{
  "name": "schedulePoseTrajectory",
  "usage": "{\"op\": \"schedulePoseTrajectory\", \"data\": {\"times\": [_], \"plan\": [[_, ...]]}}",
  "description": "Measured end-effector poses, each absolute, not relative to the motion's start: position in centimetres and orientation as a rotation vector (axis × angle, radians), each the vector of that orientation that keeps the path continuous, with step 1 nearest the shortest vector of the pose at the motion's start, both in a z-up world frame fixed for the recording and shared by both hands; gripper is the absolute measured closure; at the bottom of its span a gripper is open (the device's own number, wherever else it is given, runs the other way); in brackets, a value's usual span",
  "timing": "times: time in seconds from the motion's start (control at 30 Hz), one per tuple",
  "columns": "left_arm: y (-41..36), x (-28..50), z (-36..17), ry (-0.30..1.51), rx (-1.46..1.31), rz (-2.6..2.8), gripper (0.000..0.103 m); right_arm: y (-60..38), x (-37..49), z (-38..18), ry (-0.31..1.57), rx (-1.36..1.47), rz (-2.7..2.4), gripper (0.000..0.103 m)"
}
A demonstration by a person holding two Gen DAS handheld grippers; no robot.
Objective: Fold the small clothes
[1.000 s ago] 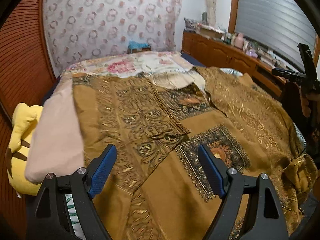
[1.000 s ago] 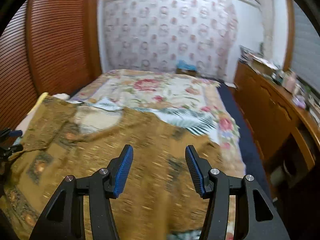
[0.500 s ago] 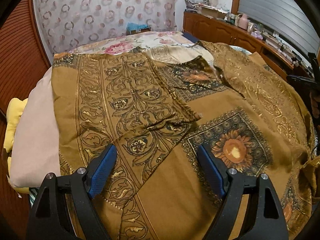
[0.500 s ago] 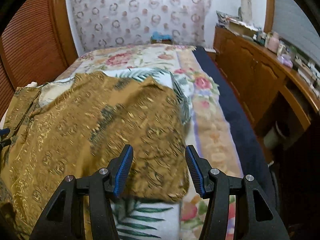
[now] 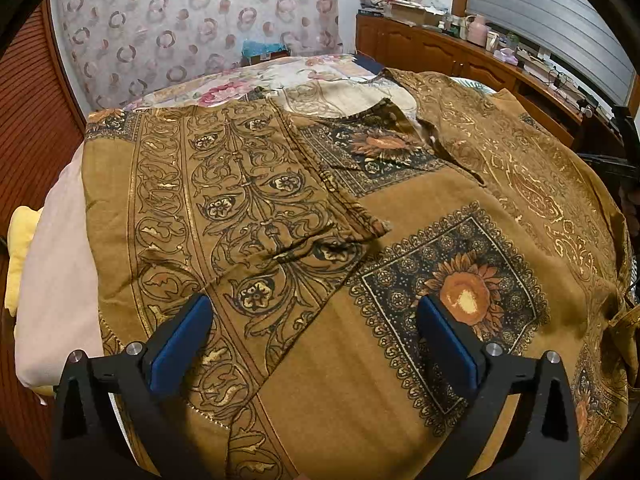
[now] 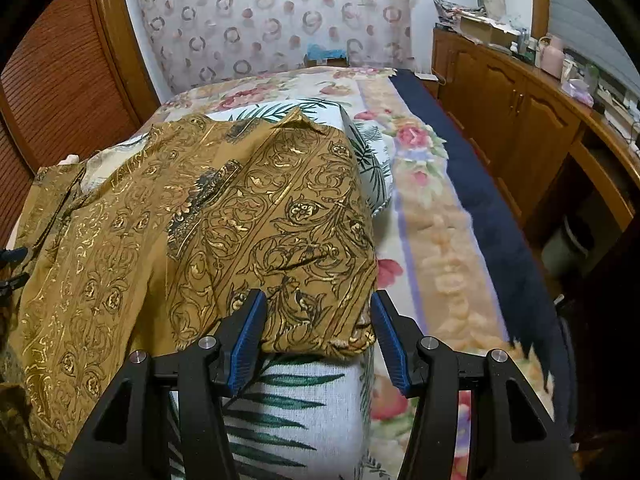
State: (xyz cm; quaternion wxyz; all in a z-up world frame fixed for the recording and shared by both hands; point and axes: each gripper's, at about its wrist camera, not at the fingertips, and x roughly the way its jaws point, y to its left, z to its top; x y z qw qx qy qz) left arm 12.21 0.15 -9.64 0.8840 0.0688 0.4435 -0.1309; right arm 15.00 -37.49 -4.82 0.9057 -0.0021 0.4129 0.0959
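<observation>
Bedspread point(image 6: 424, 216) carries brown garment point(image 5: 360, 380), neckline farthest; left tongs point(image 5: 314, 340) opening, right tongs point(image 6: 316, 336) closing, ungripped.

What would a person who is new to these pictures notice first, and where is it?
First, the large mustard-brown garment with gold scrollwork and dark sunflower panels, spread over the bed and filling the left wrist view. One sleeve lies over a white palm-leaf pillow, its edge between the right gripper pads as they close, not yet pressing. The left gripper is opening wide above the cloth.
</observation>
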Motion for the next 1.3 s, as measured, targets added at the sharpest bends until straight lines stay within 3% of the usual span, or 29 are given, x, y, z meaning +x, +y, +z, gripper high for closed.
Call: {"op": "schedulePoseTrajectory", "data": {"times": [0.2, 0.33, 0.43, 0.77, 1.17, 1.3], "plan": [[0.2, 12.3, -9.7, 0.923, 0.143, -0.270, 0.000, -37.2, 14.5, -5.1, 0.840, -0.043, 0.202, 0.062], [0.2, 12.2, -9.7, 0.923, 0.144, -0.269, 0.000, -36.5, 14.2, -4.8, 0.821, -0.106, 0.175, 0.086], [0.1, 12.3, -9.7, 0.923, 0.144, -0.269, 0.000, -35.7, 14.2, -4.5, 0.805, -0.128, 0.194, 0.092], [0.9, 10.8, -8.0, 0.812, 0.121, -0.189, 0.001, -29.0, 13.3, -0.2, 0.633, -0.174, 0.365, 0.092], [2.6, 6.7, -3.9, 0.634, 0.009, -0.180, 0.001, -22.5, 13.2, -3.0, 0.704, -0.236, 0.549, 0.092], [2.0, 6.5, -3.7, 0.635, 0.009, -0.185, 0.001, -22.2, 13.9, -2.8, 0.720, -0.242, 0.535, 0.082]]}}
